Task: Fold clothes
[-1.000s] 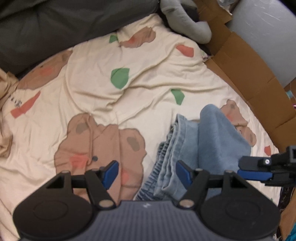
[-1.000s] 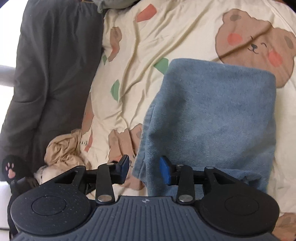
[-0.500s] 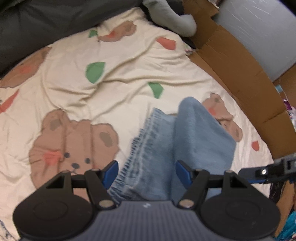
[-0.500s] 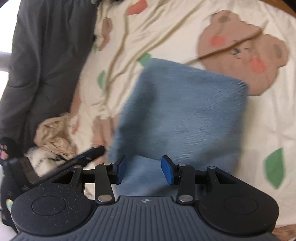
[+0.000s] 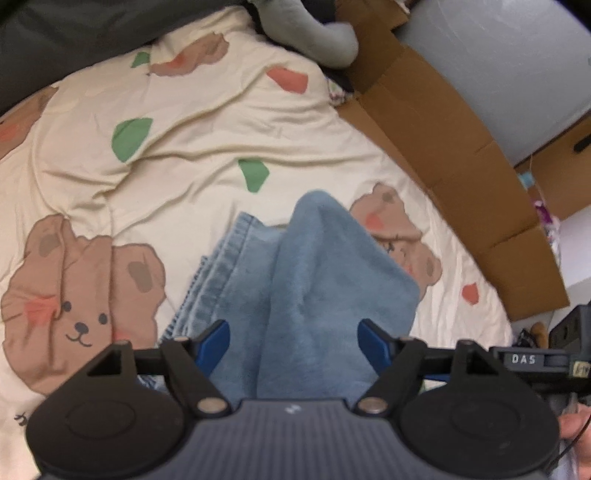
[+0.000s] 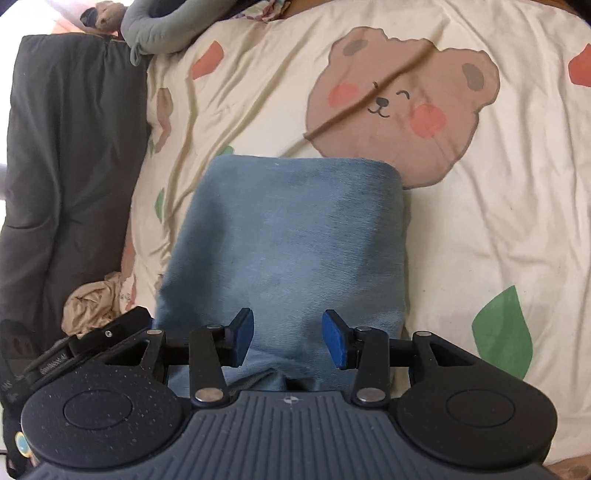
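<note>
A folded pair of blue jeans (image 5: 314, 277) lies on the cream bear-print sheet (image 5: 184, 177), its stitched hem layers stacked on the left side. My left gripper (image 5: 293, 343) hovers over the near end of the jeans. Its jaws are opening, wide apart, with the cloth below and between them but not pinched. In the right wrist view the jeans (image 6: 291, 236) stretch away as a smooth rectangle. My right gripper (image 6: 288, 336) stands half open above their near end, its blue pads clear of the cloth. Each gripper's side shows at the edge of the other's view.
A dark grey blanket (image 6: 66, 147) covers the bed's left side, with a crumpled beige garment (image 6: 96, 299) beside it. A grey plush (image 5: 310, 33) lies at the head end. Flattened cardboard (image 5: 443, 147) lines the bed's right edge.
The left gripper slid from beside the jeans to over them, and its jaws widened. The right gripper moved from the jeans' left edge to their middle and sank closer.
</note>
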A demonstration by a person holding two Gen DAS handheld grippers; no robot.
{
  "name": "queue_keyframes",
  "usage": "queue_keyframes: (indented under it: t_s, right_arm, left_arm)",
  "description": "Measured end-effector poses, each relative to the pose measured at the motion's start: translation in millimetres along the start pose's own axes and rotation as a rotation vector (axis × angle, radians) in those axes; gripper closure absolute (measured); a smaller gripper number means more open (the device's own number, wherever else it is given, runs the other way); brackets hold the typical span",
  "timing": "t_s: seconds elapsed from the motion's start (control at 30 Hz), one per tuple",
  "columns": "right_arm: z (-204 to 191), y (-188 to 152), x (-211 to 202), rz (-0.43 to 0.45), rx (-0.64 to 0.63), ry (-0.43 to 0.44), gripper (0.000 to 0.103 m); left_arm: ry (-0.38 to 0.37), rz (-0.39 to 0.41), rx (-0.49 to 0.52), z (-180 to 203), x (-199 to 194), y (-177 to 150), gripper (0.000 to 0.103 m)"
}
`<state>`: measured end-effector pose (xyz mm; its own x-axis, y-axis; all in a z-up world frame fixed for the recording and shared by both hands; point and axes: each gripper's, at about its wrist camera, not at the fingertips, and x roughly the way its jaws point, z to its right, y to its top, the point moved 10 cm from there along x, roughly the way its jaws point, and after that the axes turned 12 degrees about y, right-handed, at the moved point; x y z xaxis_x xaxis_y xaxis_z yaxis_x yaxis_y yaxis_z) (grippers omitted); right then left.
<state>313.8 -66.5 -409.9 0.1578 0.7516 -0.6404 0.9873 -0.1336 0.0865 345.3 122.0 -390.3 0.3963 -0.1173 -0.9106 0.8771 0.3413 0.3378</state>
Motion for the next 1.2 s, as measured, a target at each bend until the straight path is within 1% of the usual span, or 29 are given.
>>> queue_keyframes:
  t_s: [0.07, 0.17, 0.27, 0.3, 0.33, 0.4, 0.47, 0.5, 0.6, 0.67, 0.73, 0.83, 0.9, 0.97, 1.03, 1.13, 1.2]
  right_arm:
    - [6, -5, 6, -0.01, 0.01, -0.005, 0.055]
    - [16, -11, 14, -0.014, 0.013, -0.04, 0.055]
    - [25, -22, 24, -0.037, 0.048, -0.032, 0.055]
    - [27, -27, 27, -0.047, 0.06, -0.027, 0.055]
    - [27, -33, 29, -0.061, 0.069, -0.016, 0.055]
    - [24, -43, 31, -0.091, 0.084, 0.013, 0.055]
    - [15, -49, 31, -0.126, 0.086, 0.065, 0.055]
    - [10, -52, 31, -0.145, 0.081, 0.088, 0.055]
    - [2, -59, 31, -0.2, 0.06, 0.111, 0.055]
    - [-2, -64, 33, -0.221, 0.054, 0.122, 0.055]
    - [-8, -74, 38, -0.271, 0.043, 0.146, 0.056]
    - [-17, -89, 45, -0.347, 0.017, 0.185, 0.056]
    - [-19, -97, 49, -0.379, 0.013, 0.196, 0.056]
    - [-20, -104, 53, -0.41, 0.003, 0.197, 0.055]
    - [-18, -107, 56, -0.417, -0.006, 0.186, 0.055]
    - [-14, -110, 59, -0.428, -0.015, 0.171, 0.055]
    - [-10, -113, 60, -0.439, -0.016, 0.161, 0.056]
  left_arm:
    - [0.015, -0.027, 0.012, 2, 8, -5, 0.026]
    - [0.016, -0.061, 0.022, 5, 18, -15, 0.033]
    - [0.037, -0.085, 0.03, 4, 25, -24, 0.039]
    - [0.045, -0.096, 0.034, 4, 27, -27, 0.047]
    - [0.048, -0.105, 0.034, 2, 28, -29, 0.053]
    - [0.052, -0.111, 0.04, -1, 27, -31, 0.081]
    - [0.066, -0.105, 0.055, -5, 25, -31, 0.093]
    - [0.064, -0.102, 0.059, -7, 24, -30, 0.094]
    - [0.028, -0.123, 0.03, -11, 19, -28, 0.095]
    - [0.018, -0.121, 0.038, -11, 14, -26, 0.095]
    - [0.004, -0.119, 0.042, -11, 7, -24, 0.095]
    - [-0.019, -0.122, 0.017, -13, -1, -19, 0.096]
    - [-0.012, -0.12, 0.017, -16, -2, -20, 0.095]
    - [0.015, -0.119, 0.028, -22, 4, -24, 0.095]
    - [0.021, -0.126, 0.017, -27, 13, -28, 0.095]
    - [0.02, -0.124, 0.001, -35, 27, -31, 0.095]
    - [0.015, -0.137, -0.027, -42, 36, -33, 0.095]
